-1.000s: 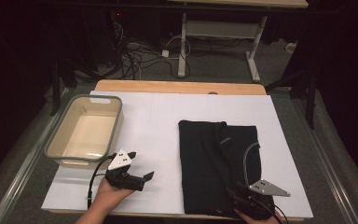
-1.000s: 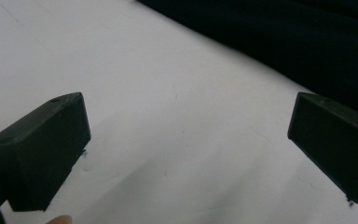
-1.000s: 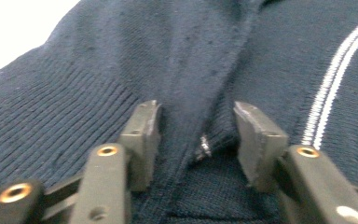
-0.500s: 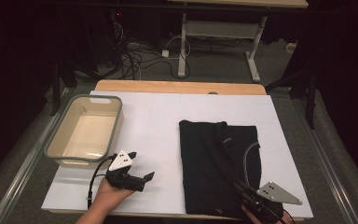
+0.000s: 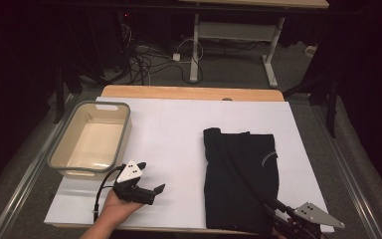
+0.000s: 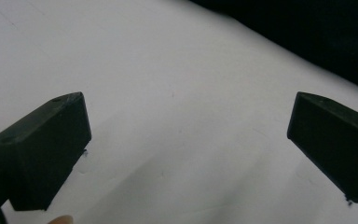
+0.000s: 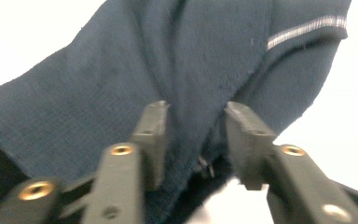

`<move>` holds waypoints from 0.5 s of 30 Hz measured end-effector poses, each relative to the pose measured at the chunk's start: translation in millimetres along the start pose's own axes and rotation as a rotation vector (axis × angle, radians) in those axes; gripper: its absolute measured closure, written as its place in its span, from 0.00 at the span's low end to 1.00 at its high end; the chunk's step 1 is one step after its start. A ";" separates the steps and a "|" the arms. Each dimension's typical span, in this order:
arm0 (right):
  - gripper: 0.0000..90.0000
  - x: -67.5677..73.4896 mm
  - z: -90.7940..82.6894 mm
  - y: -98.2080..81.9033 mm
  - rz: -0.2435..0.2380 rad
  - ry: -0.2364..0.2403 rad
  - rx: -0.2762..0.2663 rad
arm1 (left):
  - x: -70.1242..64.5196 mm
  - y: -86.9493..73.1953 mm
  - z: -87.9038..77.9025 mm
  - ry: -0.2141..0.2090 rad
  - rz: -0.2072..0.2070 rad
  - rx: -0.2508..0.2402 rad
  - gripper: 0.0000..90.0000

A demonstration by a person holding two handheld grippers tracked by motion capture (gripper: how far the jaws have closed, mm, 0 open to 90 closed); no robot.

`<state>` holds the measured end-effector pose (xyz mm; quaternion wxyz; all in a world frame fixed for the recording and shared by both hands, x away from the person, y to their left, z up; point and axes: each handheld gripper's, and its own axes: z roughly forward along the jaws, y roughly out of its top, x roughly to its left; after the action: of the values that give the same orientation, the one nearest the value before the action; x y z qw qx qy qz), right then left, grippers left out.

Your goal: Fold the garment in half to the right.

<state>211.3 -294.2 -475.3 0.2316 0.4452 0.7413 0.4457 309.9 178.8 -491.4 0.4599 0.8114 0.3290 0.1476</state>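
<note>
High view: the right gripper (image 5: 278,211) has been drawn toward the near right corner of the mat (image 5: 179,129) since the earlier frames, and its jaws have just been opening. In the right gripper view a ridge of cloth from the shirt (image 7: 177,79) is seen between the part-spread fingers (image 7: 154,128); whether it is pinched cannot be told. A hold on the near hem seems to have been let go, perhaps for a fresh grip. The left gripper (image 5: 146,191) is held with jaws wide apart over bare mat, nothing between them. The shirt (image 5: 241,179), dark and folded into a long rectangle with a pale stripe, lies on the mat's right half, well apart from the bin (image 5: 124,132).
</note>
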 end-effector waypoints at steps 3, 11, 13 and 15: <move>0.58 3.7 -2.2 8.6 -0.015 -0.004 -0.036 | -0.8 0.3 0.4 0.008 0.004 0.004 0.00; 0.57 -8.6 32.6 57.9 -0.037 -0.041 -0.048 | 0.2 0.2 1.0 -0.008 0.002 0.007 0.00; 0.57 -18.4 51.5 70.4 -0.026 -0.054 -0.027 | 0.1 0.2 0.9 -0.009 0.005 0.006 0.00; 0.57 -27.0 69.8 80.1 -0.021 -0.069 -0.003 | 0.3 0.1 0.7 -0.012 0.004 0.005 0.00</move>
<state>312.7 -269.3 -441.9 0.2623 0.4521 0.7367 0.4290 310.5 178.6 -491.7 0.4596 0.8141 0.3250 0.1427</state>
